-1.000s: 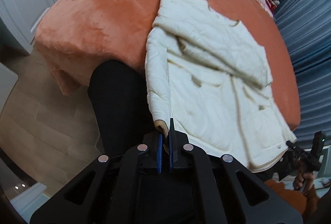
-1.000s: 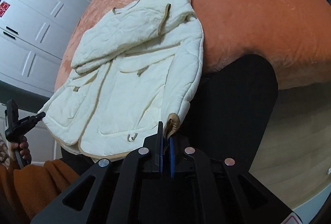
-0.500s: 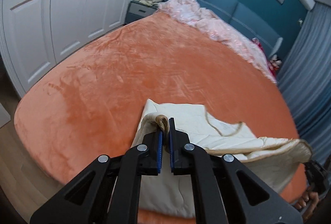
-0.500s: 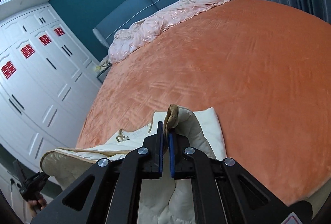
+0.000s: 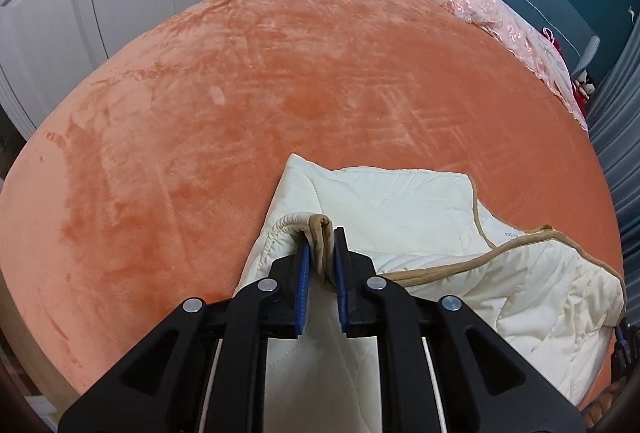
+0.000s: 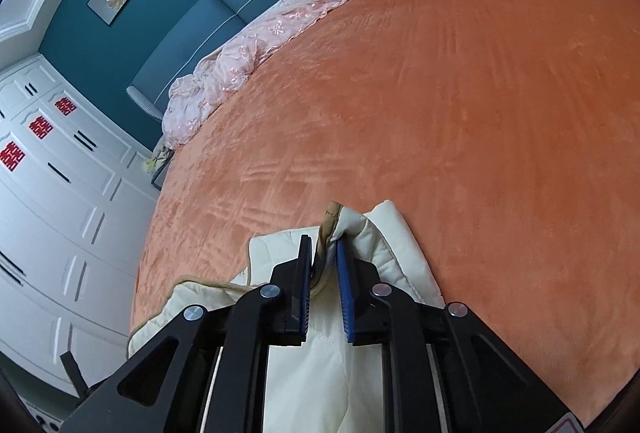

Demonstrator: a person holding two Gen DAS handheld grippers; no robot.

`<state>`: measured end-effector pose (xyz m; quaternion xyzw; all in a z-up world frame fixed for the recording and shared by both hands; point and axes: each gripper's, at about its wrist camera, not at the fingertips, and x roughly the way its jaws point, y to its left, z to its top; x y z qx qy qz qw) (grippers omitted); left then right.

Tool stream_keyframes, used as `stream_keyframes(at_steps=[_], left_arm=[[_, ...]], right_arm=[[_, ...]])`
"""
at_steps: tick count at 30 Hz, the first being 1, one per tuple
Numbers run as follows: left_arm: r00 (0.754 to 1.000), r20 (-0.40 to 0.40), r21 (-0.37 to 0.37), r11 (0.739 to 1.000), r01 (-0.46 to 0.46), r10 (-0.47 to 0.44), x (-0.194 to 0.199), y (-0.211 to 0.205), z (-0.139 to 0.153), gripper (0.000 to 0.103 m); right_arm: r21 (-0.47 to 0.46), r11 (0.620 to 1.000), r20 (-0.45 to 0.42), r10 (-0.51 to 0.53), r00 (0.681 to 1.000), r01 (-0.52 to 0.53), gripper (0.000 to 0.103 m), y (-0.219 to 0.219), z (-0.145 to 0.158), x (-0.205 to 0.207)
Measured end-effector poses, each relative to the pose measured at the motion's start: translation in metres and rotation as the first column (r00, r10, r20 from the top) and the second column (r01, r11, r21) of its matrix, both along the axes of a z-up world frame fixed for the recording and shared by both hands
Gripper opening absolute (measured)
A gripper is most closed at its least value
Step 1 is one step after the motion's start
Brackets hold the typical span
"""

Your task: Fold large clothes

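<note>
My left gripper (image 5: pixel 321 265) and right gripper (image 6: pixel 324 273) are opening, tan-trimmed hem corners loose between the pads. The cream quilted jacket (image 5: pixel 420 217) lies folded over on the orange bed (image 5: pixel 280 73); further folds likely remain.

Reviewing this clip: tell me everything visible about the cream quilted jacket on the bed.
The jacket is cream, padded and quilted, edged in tan binding, with a small label near one edge. It lies folded over itself on the orange bedspread at the near edge of the bed. A tan-trimmed cuff stands between the opening jaws of the left gripper; another does the same in the right gripper. Gaps show beside both cuffs.
</note>
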<state>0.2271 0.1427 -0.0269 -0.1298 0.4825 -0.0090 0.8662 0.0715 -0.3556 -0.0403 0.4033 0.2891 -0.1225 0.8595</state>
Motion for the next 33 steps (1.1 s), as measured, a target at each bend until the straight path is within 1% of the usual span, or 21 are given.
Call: stream_keyframes(at_steps=[1,2,3,4,5,6,7,8,10,13,15,16,17,19,20,21,23,25,27,30,33], left_arm=[[1.0,0.009,-0.017,1.0,-0.002,0.002,-0.002,0.003,0.005,0.013],[0.999,0.034,-0.045,0.999,-0.01,0.011,-0.005,0.008,0.012,0.018],[0.997,0.07,-0.059,0.998,-0.017,0.021,-0.009,0.012,0.02,0.031],[0.992,0.114,-0.028,0.999,-0.045,0.048,-0.013,0.014,0.029,0.046],[0.981,0.175,0.022,0.996,-0.084,0.079,-0.019,0.018,0.041,0.074],[0.967,0.238,0.039,0.994,-0.102,0.09,-0.024,0.021,0.052,0.085],[0.958,0.278,0.035,0.995,-0.088,0.075,-0.027,0.024,0.059,0.085],[0.96,0.276,0.037,0.997,-0.063,0.05,-0.025,0.024,0.062,0.085],[0.979,0.203,0.037,0.999,-0.02,0.012,-0.011,0.024,0.055,0.085],[0.996,0.075,-0.049,0.998,0.05,-0.047,0.012,0.024,0.029,0.085],[0.996,-0.003,-0.118,0.989,0.085,-0.086,0.022,0.024,0.009,0.085],[0.994,-0.027,-0.139,0.986,0.097,-0.101,0.024,0.023,0.001,0.084],[0.993,-0.036,-0.143,0.984,0.109,-0.115,0.025,0.02,-0.004,0.08],[0.987,-0.048,-0.123,0.982,0.145,-0.151,0.026,0.012,-0.012,0.057],[0.985,-0.062,-0.105,0.983,0.152,-0.159,0.027,0.009,-0.014,0.039],[0.986,-0.062,-0.086,0.985,0.147,-0.153,0.028,0.007,-0.013,0.023],[0.991,-0.019,-0.099,0.986,0.133,-0.136,0.028,0.008,-0.004,0.013],[0.993,0.037,-0.138,0.984,0.114,-0.11,0.031,0.011,0.009,0.012],[0.994,0.078,-0.155,0.983,0.094,-0.083,0.036,0.012,0.022,0.011],[0.993,0.106,-0.124,0.99,0.071,-0.058,0.049,0.003,0.031,0.011],[0.996,0.069,-0.061,0.997,0.057,-0.052,0.064,-0.008,0.016,0.011]], right_arm=[[-0.021,1.0,0.009,-0.009,1.0,0.009,0.02,0.0,0.005,-0.002],[-0.041,0.999,0.02,-0.013,1.0,0.014,0.026,0.0,0.01,-0.006],[-0.063,0.998,0.035,-0.014,0.999,0.017,0.035,-0.001,0.014,-0.009],[-0.087,0.996,0.05,-0.015,0.999,0.019,0.041,-0.001,0.02,-0.013],[-0.111,0.994,0.055,-0.012,0.998,0.019,0.049,-0.002,0.023,-0.016],[-0.141,0.99,0.05,0.001,0.999,0.006,0.052,-0.001,0.026,-0.016],[-0.174,0.985,0.032,0.024,0.999,-0.018,0.053,0.0,0.027,-0.014],[-0.204,0.978,0.008,0.044,0.999,-0.042,0.055,0.001,0.027,-0.011],[-0.233,0.969,-0.042,0.079,0.996,-0.087,0.058,0.002,0.022,-0.004],[-0.197,0.97,-0.116,0.123,0.986,-0.144,0.059,0.0,0.008,0.01],[-0.175,0.968,-0.155,0.151,0.976,-0.178,0.059,0.0,-0.003,0.016],[-0.165,0.967,-0.175,0.164,0.971,-0.193,0.059,0.0,-0.008,0.02],[-0.155,0.966,-0.187,0.176,0.966,-0.206,0.057,0.0,-0.012,0.023],[-0.14,0.966,-0.193,0.188,0.963,-0.217,0.041,0.001,-0.02,0.026],[-0.129,0.966,-0.192,0.195,0.962,-0.222,0.019,0.0,-0.021,0.027],[-0.116,0.968,-0.189,0.197,0.962,-0.221,0.011,-0.001,-0.022,0.029],[-0.103,0.976,-0.146,0.178,0.973,-0.193,0.009,-0.007,-0.018,0.027],[-0.106,0.981,-0.099,0.154,0.983,-0.164,0.008,-0.011,-0.008,0.027],[-0.116,0.984,-0.067,0.131,0.989,-0.138,0.008,-0.011,0.001,0.033],[-0.169,0.978,-0.072,0.109,0.991,-0.12,0.008,-0.009,0.008,0.048],[-0.173,0.977,-0.125,0.101,0.987,-0.122,0.008,-0.01,-0.006,0.064]])
